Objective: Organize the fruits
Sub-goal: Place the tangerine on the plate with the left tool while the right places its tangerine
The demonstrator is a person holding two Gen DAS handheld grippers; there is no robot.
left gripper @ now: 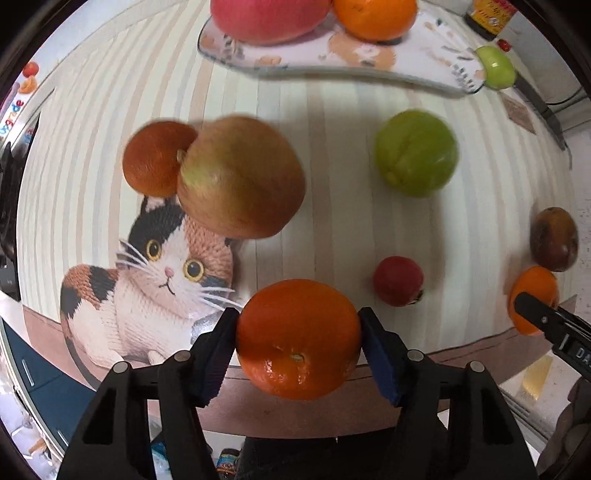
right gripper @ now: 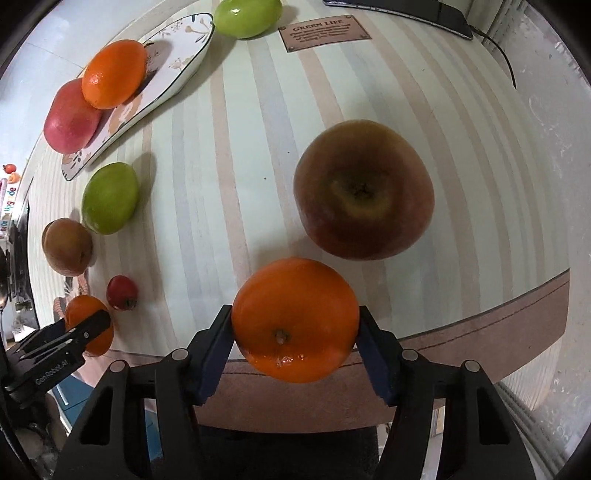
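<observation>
My left gripper is shut on an orange near the table's front edge. My right gripper is shut on another orange. Each shows in the other's view: the right one at the far right, the left one at the lower left. A white plate at the back holds a red apple and an orange. Loose fruit on the striped mat: a brownish apple, a dark orange, a green fruit, a small red fruit, a dark apple.
A second green fruit lies by the plate's right end. A dark bottle stands at the back right. A cat picture is printed on the mat. A "GREEN LIFE" label and a cable lie far right.
</observation>
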